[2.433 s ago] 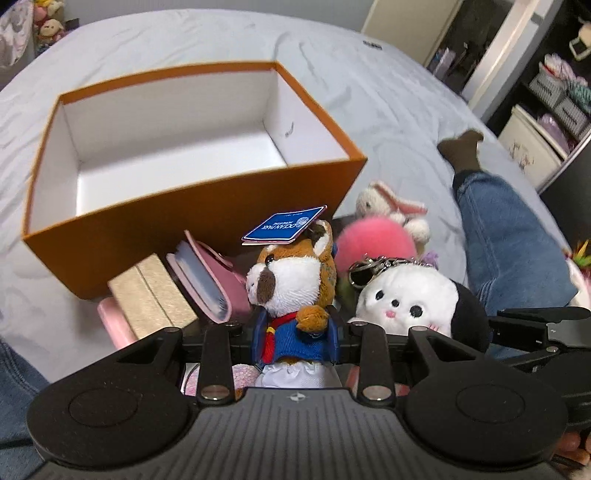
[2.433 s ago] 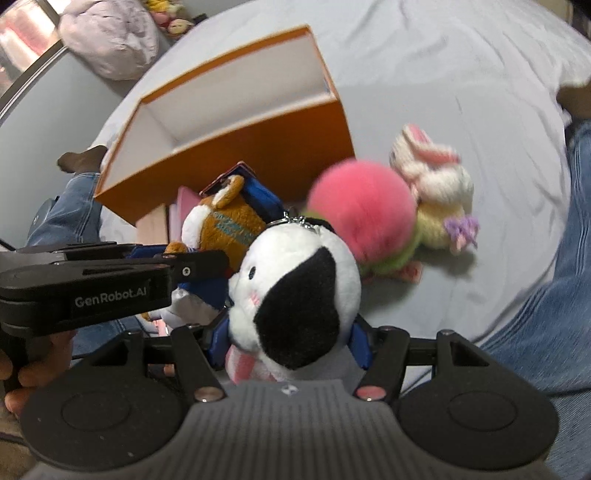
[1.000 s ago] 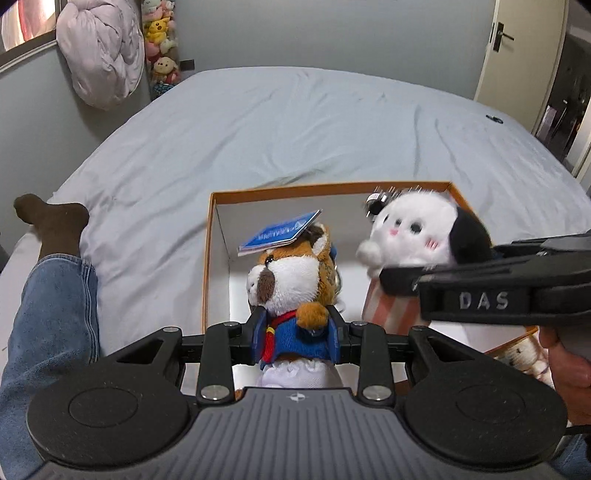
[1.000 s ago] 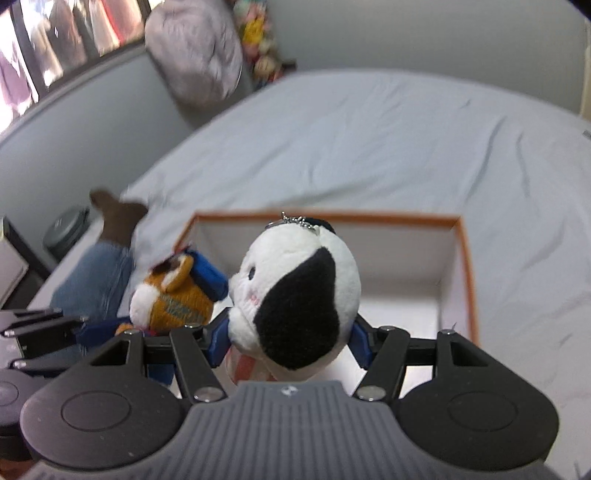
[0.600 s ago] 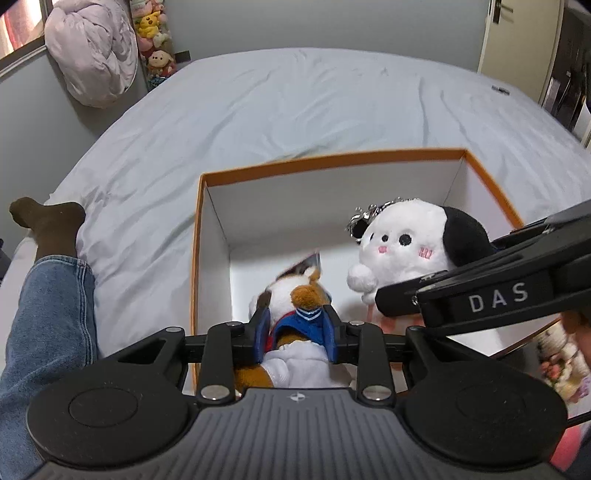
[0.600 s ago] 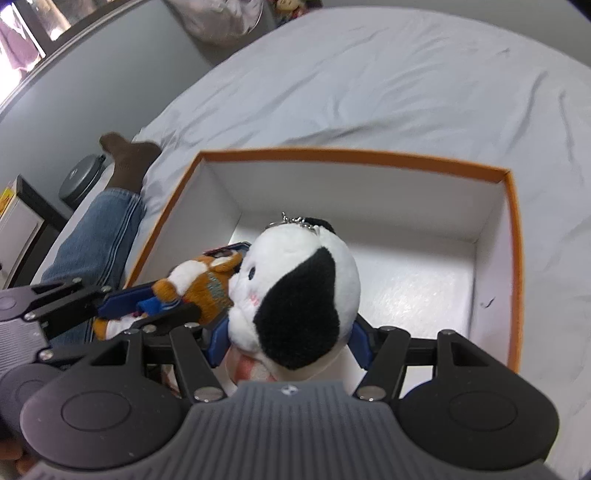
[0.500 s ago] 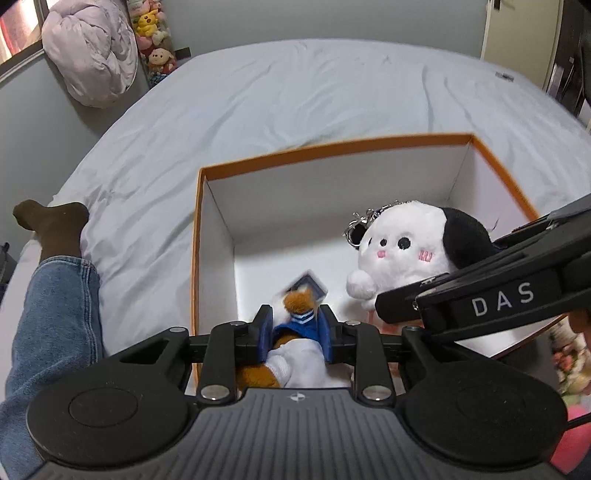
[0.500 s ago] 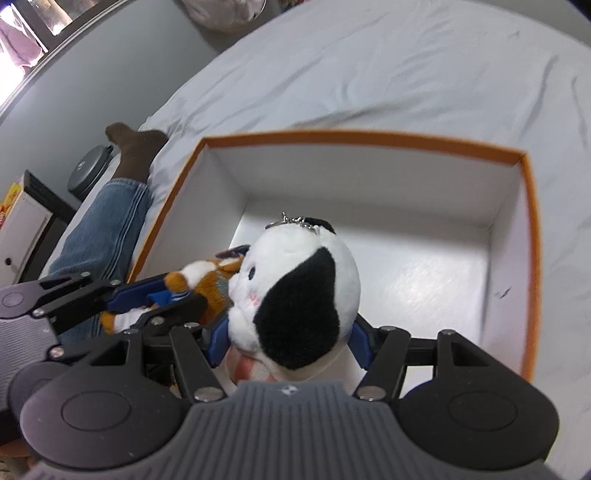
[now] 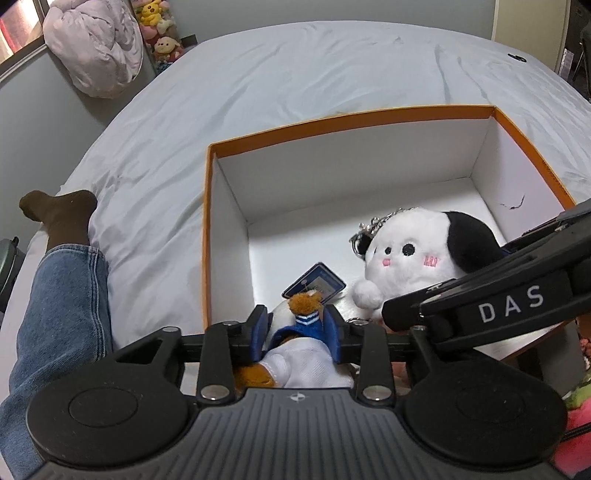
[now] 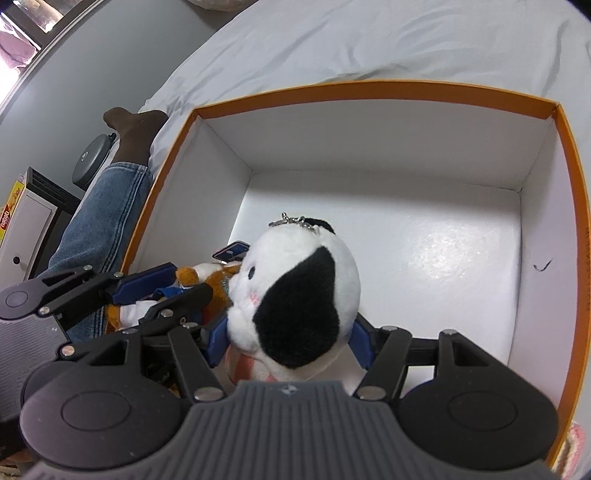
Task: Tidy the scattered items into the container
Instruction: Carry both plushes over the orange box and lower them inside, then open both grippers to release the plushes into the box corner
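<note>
An orange box (image 9: 351,122) with a white inside stands on the grey bed. My left gripper (image 9: 295,326) hangs over its near left corner with a brown plush (image 9: 306,321) in blue clothes between its blue pads. The plush tips head-down into the box, its blue tag (image 9: 314,284) pointing forward. The jaws are opening, and the pads still touch its sides. My right gripper (image 10: 291,343) is shut on a black-and-white plush (image 10: 295,295) with a keychain, held low inside the box (image 10: 369,86) just right of the brown plush (image 10: 207,275).
A person's leg in jeans with a brown sock (image 9: 55,277) lies on the bed left of the box. A pink bundle (image 9: 96,48) and small plush toys (image 9: 159,22) sit at the far left. A pink fluffy item (image 9: 576,417) lies outside the box, bottom right.
Both grippers moved from beside the box to above it and sank into it. The brown plush tipped forward, head down, in the left jaws. The black-and-white plush stayed gripped.
</note>
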`<state>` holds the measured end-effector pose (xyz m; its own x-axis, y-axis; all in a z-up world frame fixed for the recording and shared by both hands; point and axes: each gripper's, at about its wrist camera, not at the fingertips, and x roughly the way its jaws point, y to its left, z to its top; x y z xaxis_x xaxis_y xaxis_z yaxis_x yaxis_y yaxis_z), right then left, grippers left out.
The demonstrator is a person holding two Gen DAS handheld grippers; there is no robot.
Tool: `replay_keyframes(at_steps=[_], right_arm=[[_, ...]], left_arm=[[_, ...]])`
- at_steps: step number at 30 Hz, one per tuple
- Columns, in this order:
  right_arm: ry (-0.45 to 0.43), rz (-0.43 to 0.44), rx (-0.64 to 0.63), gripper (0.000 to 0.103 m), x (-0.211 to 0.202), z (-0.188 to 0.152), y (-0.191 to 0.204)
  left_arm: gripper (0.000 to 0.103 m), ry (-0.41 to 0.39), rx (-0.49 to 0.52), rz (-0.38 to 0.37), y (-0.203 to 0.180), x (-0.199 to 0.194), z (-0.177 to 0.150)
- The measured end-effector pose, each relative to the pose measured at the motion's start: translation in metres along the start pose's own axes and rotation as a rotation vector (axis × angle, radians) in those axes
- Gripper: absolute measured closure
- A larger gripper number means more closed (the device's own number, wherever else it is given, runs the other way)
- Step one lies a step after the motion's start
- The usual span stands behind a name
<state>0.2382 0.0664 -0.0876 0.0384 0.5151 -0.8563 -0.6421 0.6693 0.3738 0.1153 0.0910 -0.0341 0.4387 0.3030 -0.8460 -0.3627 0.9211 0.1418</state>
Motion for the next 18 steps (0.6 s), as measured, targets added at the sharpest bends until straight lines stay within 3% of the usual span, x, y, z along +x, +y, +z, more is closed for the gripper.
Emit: replay_keyframes(at_steps=[7,14,18], right_arm=[[-0.007,-0.020,-0.019,0.034,0.002,0.002,0.008],[-0.021,-0.008,-0.039,0.039,0.001,0.002,0.016],[-0.019,-0.046,-0.077,0.040,0.000,0.001,0.020]], left_arm=[[0.043,-0.046,0.002,-0.004,0.009,-0.013,-0.008],[0.040,-0.130,-0.003,-0.053,0.017,-0.042,-0.014],[0.040,-0.180,-0.048,-0.087,0.027,-0.055,-0.015]])
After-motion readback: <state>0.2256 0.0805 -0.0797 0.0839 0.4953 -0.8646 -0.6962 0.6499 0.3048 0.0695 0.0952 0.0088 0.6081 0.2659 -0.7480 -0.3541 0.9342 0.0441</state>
